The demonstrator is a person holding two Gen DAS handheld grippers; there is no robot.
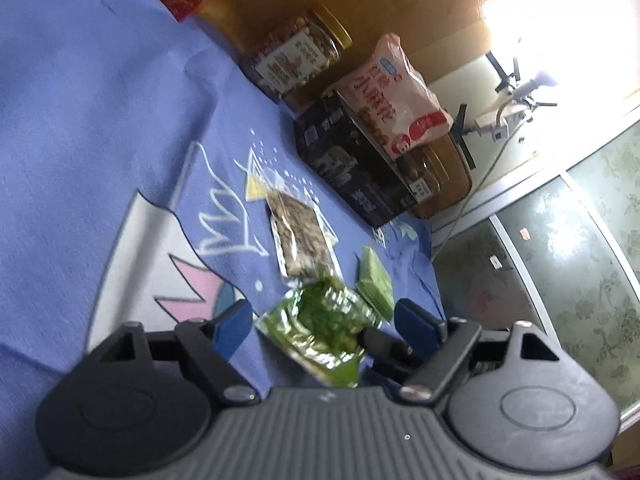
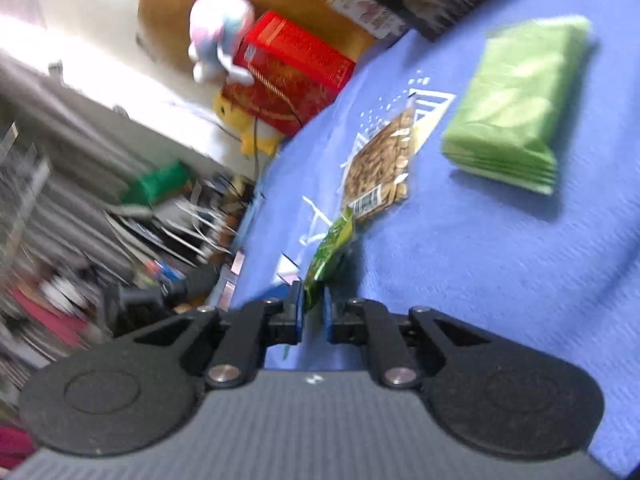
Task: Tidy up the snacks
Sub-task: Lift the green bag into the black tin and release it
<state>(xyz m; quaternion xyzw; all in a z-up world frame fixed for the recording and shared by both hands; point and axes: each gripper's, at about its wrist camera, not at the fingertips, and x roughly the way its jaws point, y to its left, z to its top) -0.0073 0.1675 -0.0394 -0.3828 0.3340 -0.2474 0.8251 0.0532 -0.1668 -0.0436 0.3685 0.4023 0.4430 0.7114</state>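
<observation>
A shiny green snack packet (image 2: 330, 250) is pinched edge-on between the blue pads of my right gripper (image 2: 312, 312), held above the blue cloth (image 2: 480, 280). The same packet (image 1: 320, 328) shows in the left wrist view, between the spread blue fingers of my open left gripper (image 1: 322, 320), which does not grip it. A clear bag of seeds (image 1: 298, 232) lies flat on the cloth just beyond; it also shows in the right wrist view (image 2: 380, 168). A light green pack (image 2: 516, 108) lies to its right, and also shows in the left wrist view (image 1: 376, 282).
At the back stand a nut jar (image 1: 296, 60), a dark box (image 1: 348, 160) and a pink-white snack bag (image 1: 396, 96) on a wooden surface. A red box (image 2: 288, 72) and plush toys (image 2: 220, 28) sit off the cloth's left edge; cluttered floor lies beyond.
</observation>
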